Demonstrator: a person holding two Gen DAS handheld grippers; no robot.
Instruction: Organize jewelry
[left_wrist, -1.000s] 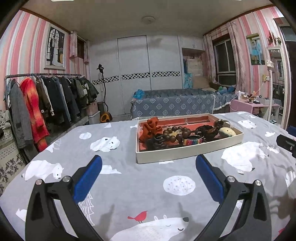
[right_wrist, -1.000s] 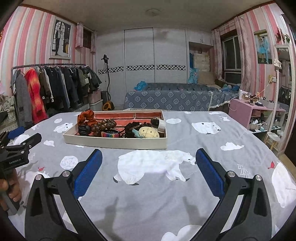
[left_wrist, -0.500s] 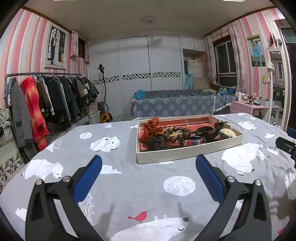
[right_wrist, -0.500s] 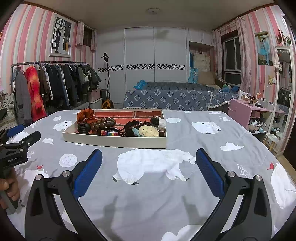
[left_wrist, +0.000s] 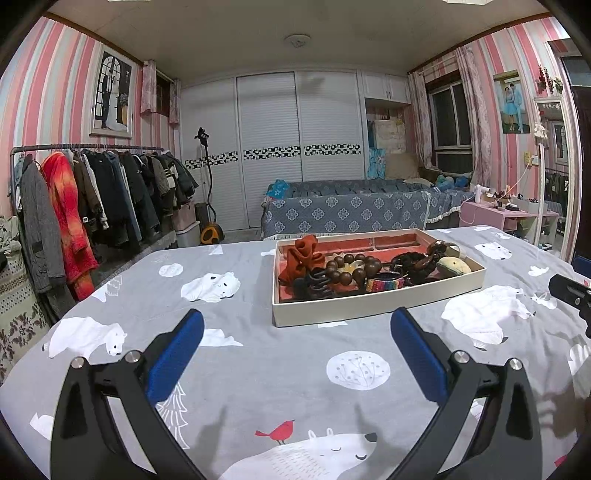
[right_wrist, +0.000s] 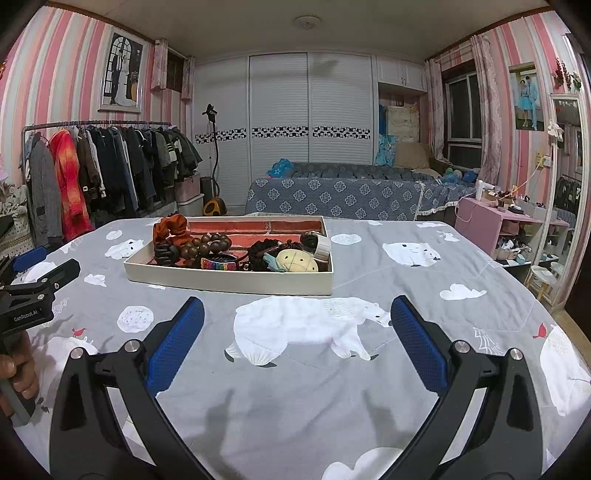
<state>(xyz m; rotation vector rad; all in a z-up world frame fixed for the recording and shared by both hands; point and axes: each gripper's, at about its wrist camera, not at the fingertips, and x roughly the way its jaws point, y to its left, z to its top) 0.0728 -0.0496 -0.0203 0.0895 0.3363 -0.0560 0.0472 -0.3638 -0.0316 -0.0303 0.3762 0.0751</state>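
Where round wooden beads (left_wrist: 351, 266) lie, a rectangular tray (left_wrist: 373, 308) sits.

We see our right gripper (right_wrist: 297, 328) with its blue-padded fingers (right_wrist: 173, 345) spread wide over the grey bedspread printed with white polar bears (right_wrist: 424, 295), gripping nothing. At twelve o'clock lies a shallow cream cardboard tray with a red lining (right_wrist: 229, 282), holding an orange fabric scrunchie (right_wrist: 170, 227), dark wooden bead bracelets (right_wrist: 207, 243), a rainbow woven band (right_wrist: 219, 264) and a pale yellow round pouch (right_wrist: 297, 260). At nine o'clock, our left gripper (right_wrist: 37, 288) is held in a hand (right_wrist: 16, 373).
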